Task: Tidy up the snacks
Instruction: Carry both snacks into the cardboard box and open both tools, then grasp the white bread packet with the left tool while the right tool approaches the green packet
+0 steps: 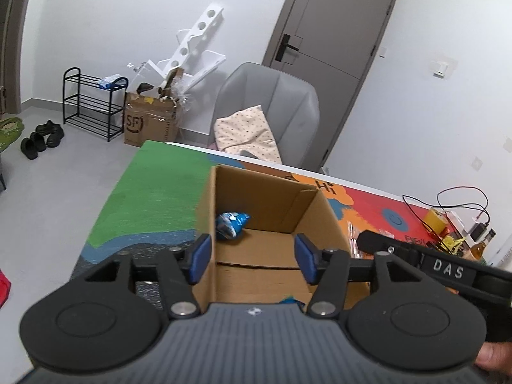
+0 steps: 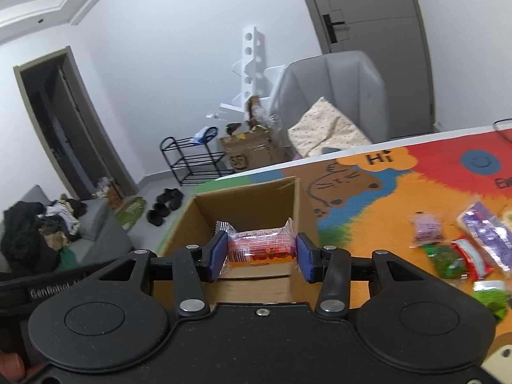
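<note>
Over the box: the right gripper [image 2: 261, 257] has its blue pads pinching a red-and-orange snack pack [image 2: 260, 245] from both ends, held just above the open cardboard box [image 2: 243, 203]
Inside the box: one blue snack bag [image 1: 231, 224] lying on the bottom near the left wall — a sliver of something else blue shows at the near edge, can't tell what
Left gripper [image 1: 252, 257]: fingers spread wide with nothing between them, hanging over the near side of the same box
Loose snacks: off to the right on the colourful cartoon mat [image 2: 377, 217] — a purple pack [image 2: 428, 228], a bigger purple bag [image 2: 486, 233], a dark green pack [image 2: 446, 260], a red-and-white one [image 2: 472, 254], all near each other
Behind the table: grey armchair [image 1: 272, 102] with a spotted cushion [image 1: 246, 131]
Far wall: black shoe rack [image 1: 92, 102] and a taped SF carton [image 1: 150, 123]
</note>
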The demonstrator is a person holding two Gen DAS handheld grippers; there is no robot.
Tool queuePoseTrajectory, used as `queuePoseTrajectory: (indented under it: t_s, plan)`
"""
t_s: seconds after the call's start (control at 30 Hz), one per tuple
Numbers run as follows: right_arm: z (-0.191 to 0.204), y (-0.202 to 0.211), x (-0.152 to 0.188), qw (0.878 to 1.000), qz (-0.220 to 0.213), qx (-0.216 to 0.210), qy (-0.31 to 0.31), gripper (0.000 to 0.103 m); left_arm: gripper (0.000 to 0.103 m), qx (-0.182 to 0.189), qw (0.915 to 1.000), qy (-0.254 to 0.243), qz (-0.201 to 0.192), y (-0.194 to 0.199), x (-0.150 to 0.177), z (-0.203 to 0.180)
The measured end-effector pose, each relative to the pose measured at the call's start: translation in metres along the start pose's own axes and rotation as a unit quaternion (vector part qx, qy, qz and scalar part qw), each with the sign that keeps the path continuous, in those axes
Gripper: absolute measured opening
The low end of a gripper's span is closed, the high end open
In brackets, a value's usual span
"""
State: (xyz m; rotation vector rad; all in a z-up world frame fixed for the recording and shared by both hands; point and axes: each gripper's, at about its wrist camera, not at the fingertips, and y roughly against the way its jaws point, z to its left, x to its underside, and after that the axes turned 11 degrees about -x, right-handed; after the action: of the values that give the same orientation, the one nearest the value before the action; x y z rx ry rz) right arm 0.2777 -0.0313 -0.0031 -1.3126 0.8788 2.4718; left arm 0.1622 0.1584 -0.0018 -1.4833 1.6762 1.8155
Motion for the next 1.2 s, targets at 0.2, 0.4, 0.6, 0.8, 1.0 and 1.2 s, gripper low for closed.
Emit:
queuePoseTrajectory:
  t_s: [0.2,0.4,0.6,0.8,1.0,1.2]
  plan:
    - [0.003,0.003,0.001,1.000,-0.006,-0.001,-0.002,0.064,0.077,-0.007,0.9999,0.007,-0.002,0.006,0.000,0.009]
    - [-0.012,0.022,0.006,1.000,-0.010,0.020,-0.020,0.064,0.087,-0.004,0.9999,0.011,0.001,0.008,0.005,0.006]
    - [-0.022,0.043,0.012,0.999,-0.013,0.037,-0.022,0.069,0.091,0.001,1.0000,0.004,0.004,0.010,0.012,-0.006]
    - [-0.033,0.064,0.019,0.998,-0.017,0.053,-0.027,0.079,0.092,0.014,0.9998,-0.009,0.010,0.015,0.022,-0.022]
    - [-0.048,0.088,0.025,0.996,-0.027,0.074,-0.035,0.088,0.093,0.025,0.9993,-0.023,0.018,0.018,0.031,-0.040]
    - [-0.068,0.110,0.031,0.993,-0.037,0.099,-0.050,0.098,0.096,0.037,0.9983,-0.038,0.023,0.021,0.041,-0.062]
